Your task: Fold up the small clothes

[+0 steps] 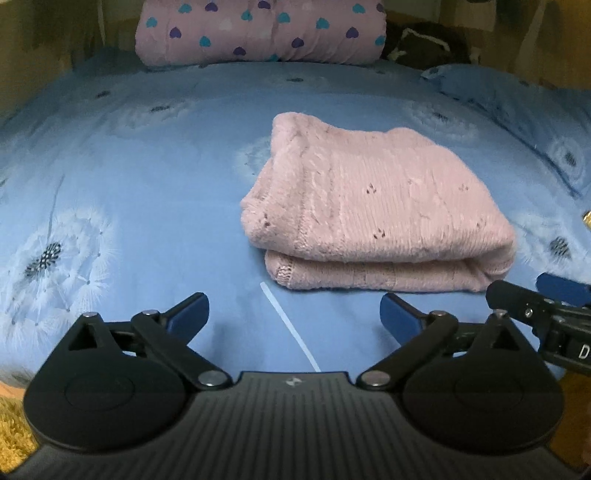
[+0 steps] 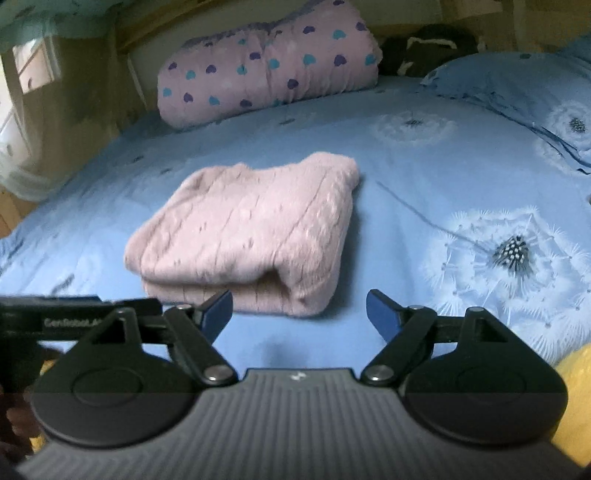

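Pink cable-knit sweater (image 1: 376, 206) lies folded into a compact stacked rectangle on the blue dandelion-print bedsheet (image 1: 147, 166), just ahead of both claws. Left gripper (image 1: 293, 315) released, jaws wide, nothing between. Right gripper (image 2: 299, 314) likewise released, empty, clear of the knit. Fold looks finished; nothing obvious left except maybe tidying.

Folded pink sweater (image 2: 247, 229) on blue bedsheet (image 2: 406, 177), right tongs (image 2: 299, 314) spread, empty

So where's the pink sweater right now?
The sweater lies folded on the blue bedsheet, just beyond both open grippers, with the heart-print quilt at the far end of the bed.
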Available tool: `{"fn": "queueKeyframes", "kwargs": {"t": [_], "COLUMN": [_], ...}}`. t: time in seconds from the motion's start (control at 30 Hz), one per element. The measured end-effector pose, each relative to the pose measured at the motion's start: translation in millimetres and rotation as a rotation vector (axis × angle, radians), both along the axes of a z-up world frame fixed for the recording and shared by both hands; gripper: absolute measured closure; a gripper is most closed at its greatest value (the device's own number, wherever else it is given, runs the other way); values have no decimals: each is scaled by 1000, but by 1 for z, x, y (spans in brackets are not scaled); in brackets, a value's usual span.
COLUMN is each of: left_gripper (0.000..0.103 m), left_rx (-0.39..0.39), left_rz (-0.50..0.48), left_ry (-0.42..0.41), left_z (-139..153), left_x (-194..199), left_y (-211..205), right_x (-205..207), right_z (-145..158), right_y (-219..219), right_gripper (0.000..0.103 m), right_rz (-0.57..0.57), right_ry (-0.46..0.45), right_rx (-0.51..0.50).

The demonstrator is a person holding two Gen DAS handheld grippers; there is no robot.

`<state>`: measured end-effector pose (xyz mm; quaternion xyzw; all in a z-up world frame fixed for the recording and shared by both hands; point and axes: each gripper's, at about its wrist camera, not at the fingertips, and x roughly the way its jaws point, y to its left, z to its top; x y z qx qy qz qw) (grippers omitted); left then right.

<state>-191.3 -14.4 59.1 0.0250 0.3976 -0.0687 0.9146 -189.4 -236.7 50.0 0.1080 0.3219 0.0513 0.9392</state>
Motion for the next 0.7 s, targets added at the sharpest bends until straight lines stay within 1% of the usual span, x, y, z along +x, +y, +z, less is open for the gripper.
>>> {"fn": "queueKeyframes", "kwargs": {"t": [0.07, 0.2, 0.33, 0.4, 0.47, 0.7], "left_gripper": [2, 1, 0, 0, 0, 0], "left_rx": [11, 0, 28, 31, 34, 40], "left_rz": [10, 44, 45, 47, 46, 45], "left_ry": [14, 75, 55, 50, 44, 39], "left_z": [-7, -22, -27, -29, -30, -31], "left_x": [3, 14, 15, 15, 15, 14], "left_y": [-3, -6, -11, -11, -12, -12], "right_x": [-3, -5, -1, 1, 2, 3], "right_z": [-5, -13, -25, -34, -39, -42], "right_y": [3, 10, 14, 15, 15, 15], "right_gripper": [20, 20, 20, 20, 20, 18], "right_rz": [-2, -15, -25, -29, -33, -44], "right_ry": [-11, -27, -35, -21, -12, -24], "right_rx": [-33, -97, -151, -173, -171, -158]}}
